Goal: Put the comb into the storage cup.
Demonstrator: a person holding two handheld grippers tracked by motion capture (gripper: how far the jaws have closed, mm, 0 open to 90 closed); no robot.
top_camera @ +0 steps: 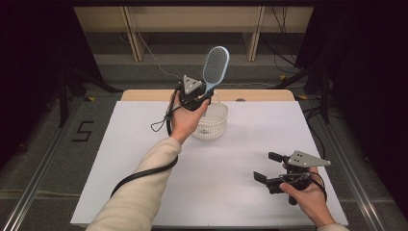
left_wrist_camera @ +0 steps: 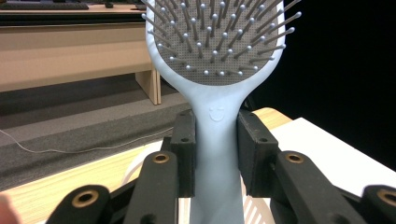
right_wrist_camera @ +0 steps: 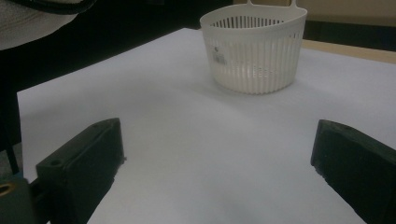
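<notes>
Left claw clamped on handle of light blue hairbrush, raised over far part of desk. In left gripper view, jaws pressed against both sides of handle, just below neck of hairbrush; bristle head upright above jaws, pins facing camera. In high view, brush head tilted slightly right, standing above white basket. Basket sitting on white desk just below and beside left hand; cannot tell whether brush handle end reaches basket rim. Cable trailing from left claw down along cream sleeve.

Right claw held apart, nothing between jaws, low over near right part of desk, well apart from basket. In right gripper view, two black jaws spread wide at bottom corners, bare desk surface between them, basket farther off, upright, slotted wall, small label on side. Right hand gripping from below, grey three-cornered plate on top.

Wooden desk edge beyond white surface; wooden furniture legs on floor behind.
</notes>
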